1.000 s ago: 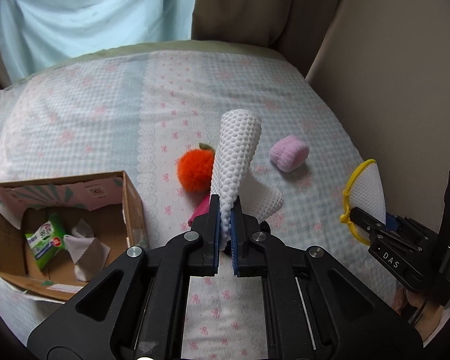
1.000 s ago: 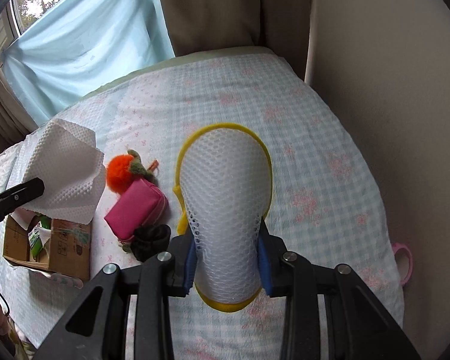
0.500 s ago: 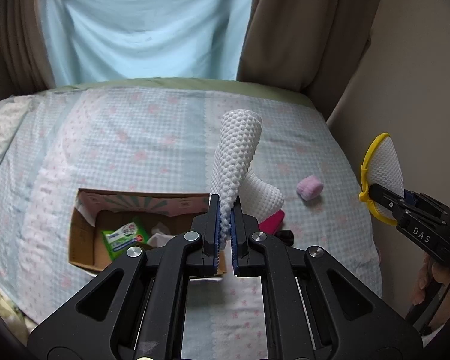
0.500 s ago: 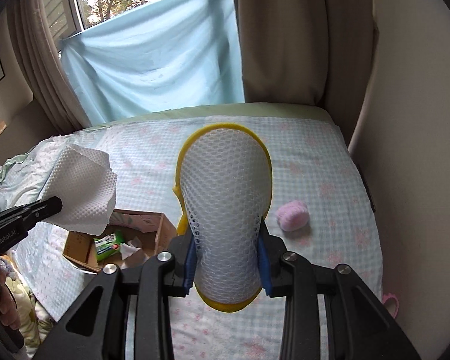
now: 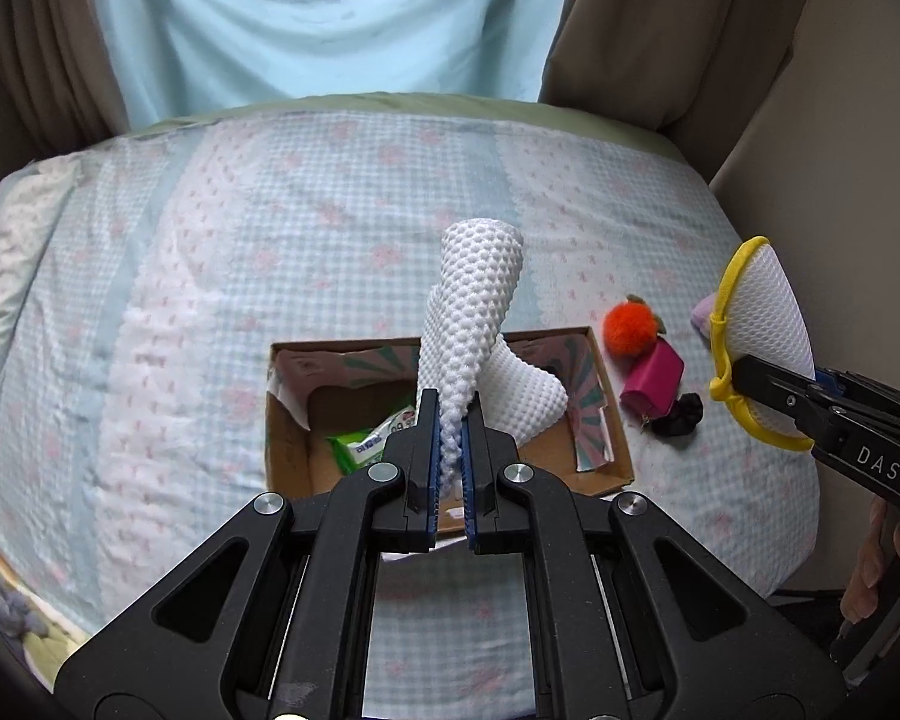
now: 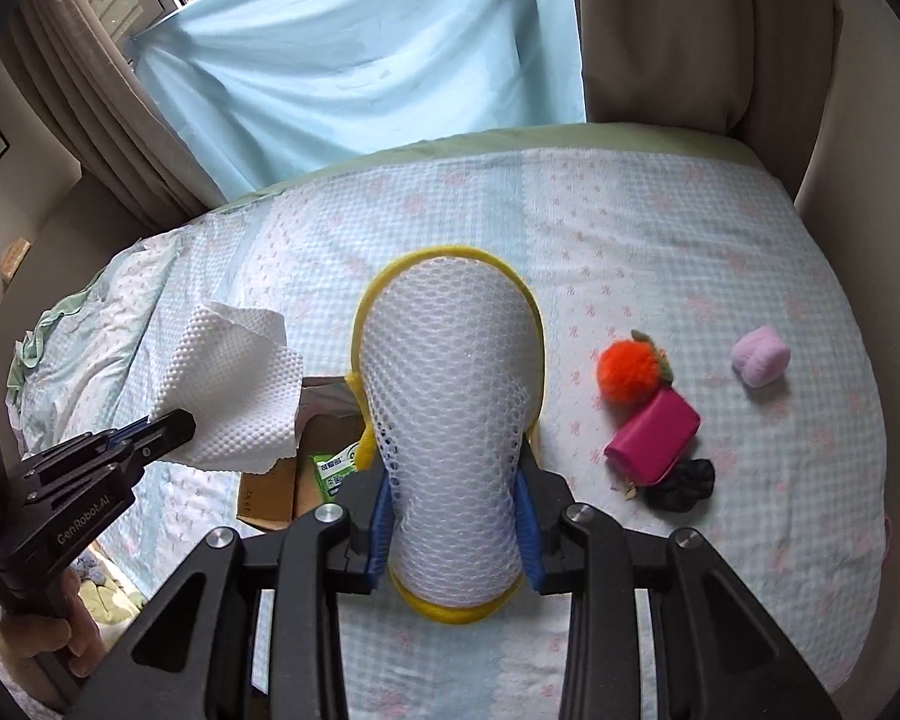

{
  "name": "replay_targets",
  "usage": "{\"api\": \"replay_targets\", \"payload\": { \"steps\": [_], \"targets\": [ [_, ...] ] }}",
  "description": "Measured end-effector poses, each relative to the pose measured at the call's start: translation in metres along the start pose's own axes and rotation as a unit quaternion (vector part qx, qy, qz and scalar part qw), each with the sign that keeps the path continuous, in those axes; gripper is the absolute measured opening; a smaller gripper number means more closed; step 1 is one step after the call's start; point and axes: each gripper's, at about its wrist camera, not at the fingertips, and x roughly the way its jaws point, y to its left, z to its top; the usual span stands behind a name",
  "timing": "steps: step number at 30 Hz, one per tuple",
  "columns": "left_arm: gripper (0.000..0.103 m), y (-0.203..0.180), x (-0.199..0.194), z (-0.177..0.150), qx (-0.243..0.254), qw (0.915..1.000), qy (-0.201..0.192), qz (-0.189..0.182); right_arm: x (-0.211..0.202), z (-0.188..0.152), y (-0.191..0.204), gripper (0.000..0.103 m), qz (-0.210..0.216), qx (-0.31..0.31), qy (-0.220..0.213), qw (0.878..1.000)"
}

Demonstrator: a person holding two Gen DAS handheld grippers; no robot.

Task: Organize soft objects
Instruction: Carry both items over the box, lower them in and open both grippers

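My left gripper (image 5: 450,420) is shut on a white textured cloth (image 5: 477,306) and holds it above an open cardboard box (image 5: 606,420) on the bed. The cloth also shows in the right wrist view (image 6: 234,384). My right gripper (image 6: 453,492) is shut on a white mesh pouch with a yellow rim (image 6: 450,396), held in the air to the right of the box; the pouch shows in the left wrist view (image 5: 762,330). An orange pom-pom (image 6: 630,372), a pink pouch (image 6: 654,435), a black scrunchie (image 6: 687,483) and a lilac soft block (image 6: 761,355) lie on the bed right of the box.
A green wipes pack (image 5: 366,447) lies inside the box. The bed has a checked blue and pink cover (image 5: 270,240). A wall (image 5: 858,180) runs along the right side and curtains (image 5: 330,18) hang behind. The bed's edge drops off at the left front.
Both grippers have swung left with their loads. The left gripper with the cloth now sits over the box, which has moved to the middle of its view.
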Motion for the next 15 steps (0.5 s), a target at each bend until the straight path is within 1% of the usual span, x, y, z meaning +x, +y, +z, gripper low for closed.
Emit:
{"api": "replay_targets", "payload": {
  "steps": [4, 7, 12, 15],
  "targets": [
    [0.005, 0.031, 0.032, -0.002, 0.016, 0.9993, 0.032, -0.006, 0.034, -0.005, 0.015, 0.031, -0.006, 0.028, 0.030, 0.999],
    [0.005, 0.047, 0.056, -0.004, 0.029, 0.9980, 0.055, -0.007, 0.059, -0.009, 0.025, 0.031, -0.009, 0.042, 0.048, 0.998],
    [0.005, 0.056, 0.103, -0.010, 0.045, 0.9942, 0.098, -0.009, 0.099, -0.007, 0.030, 0.031, -0.018, 0.050, 0.080, 0.995],
    [0.005, 0.056, 0.134, -0.013, 0.049, 0.9907, 0.126, -0.016, 0.132, -0.008, 0.025, 0.031, -0.022, 0.050, 0.115, 0.992]
  ]
}}
